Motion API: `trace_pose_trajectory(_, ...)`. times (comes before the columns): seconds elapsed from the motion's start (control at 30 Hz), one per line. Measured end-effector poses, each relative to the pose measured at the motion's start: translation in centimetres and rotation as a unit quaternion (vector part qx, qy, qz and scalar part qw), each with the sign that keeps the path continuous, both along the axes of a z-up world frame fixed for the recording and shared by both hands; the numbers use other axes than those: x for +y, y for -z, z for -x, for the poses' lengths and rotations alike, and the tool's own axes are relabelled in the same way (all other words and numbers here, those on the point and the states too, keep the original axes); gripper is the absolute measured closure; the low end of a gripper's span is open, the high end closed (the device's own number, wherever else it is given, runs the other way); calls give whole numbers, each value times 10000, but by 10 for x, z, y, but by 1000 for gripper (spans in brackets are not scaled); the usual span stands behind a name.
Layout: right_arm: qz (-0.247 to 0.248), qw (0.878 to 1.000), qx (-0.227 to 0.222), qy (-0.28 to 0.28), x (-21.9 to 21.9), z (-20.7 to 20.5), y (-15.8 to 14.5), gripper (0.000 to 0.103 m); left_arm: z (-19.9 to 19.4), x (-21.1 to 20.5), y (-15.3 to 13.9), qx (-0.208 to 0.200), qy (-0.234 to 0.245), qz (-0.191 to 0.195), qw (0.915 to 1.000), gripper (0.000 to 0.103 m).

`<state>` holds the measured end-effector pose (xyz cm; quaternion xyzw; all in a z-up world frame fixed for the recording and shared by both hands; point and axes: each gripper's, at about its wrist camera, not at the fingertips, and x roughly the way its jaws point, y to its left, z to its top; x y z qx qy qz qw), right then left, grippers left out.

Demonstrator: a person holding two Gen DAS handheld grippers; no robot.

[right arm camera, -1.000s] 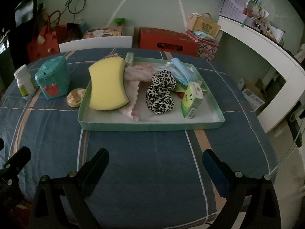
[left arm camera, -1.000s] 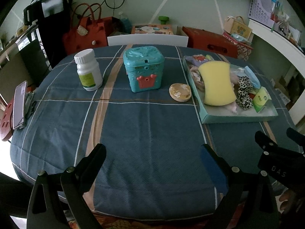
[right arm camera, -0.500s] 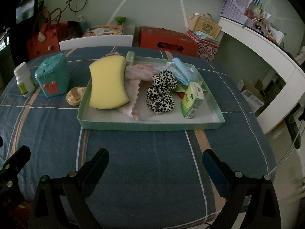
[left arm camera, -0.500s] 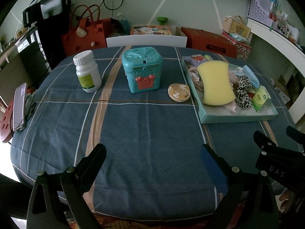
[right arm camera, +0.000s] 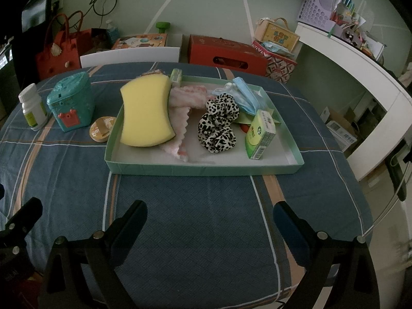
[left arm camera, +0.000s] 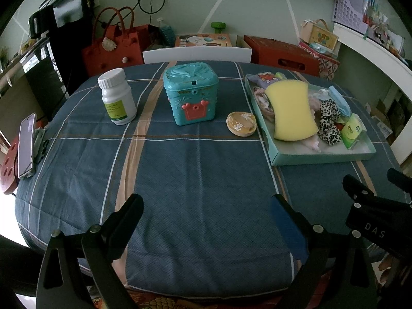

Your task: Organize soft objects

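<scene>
Both tools released: left tool and right tool over near surface; sponge in tray far

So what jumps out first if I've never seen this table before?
Probably the big yellow sponge, lying in the left part of the pale green tray with a leopard-print scrunchie and a green tissue pack to its right. Left of the tray, on the blue checked tablecloth, stand a teal toy box and a white pill bottle. Both claws, left and right, hang open and empty near the table's front edge.
</scene>
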<state>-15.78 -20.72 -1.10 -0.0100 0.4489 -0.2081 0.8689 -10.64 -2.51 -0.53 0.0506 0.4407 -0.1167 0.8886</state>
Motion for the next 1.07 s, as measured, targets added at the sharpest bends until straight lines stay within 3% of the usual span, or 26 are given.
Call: trace_pose_trajectory(1.07,-11,10000,8,-2,0,0,2,3,2,-1,0,-65,12,-77,9999,5)
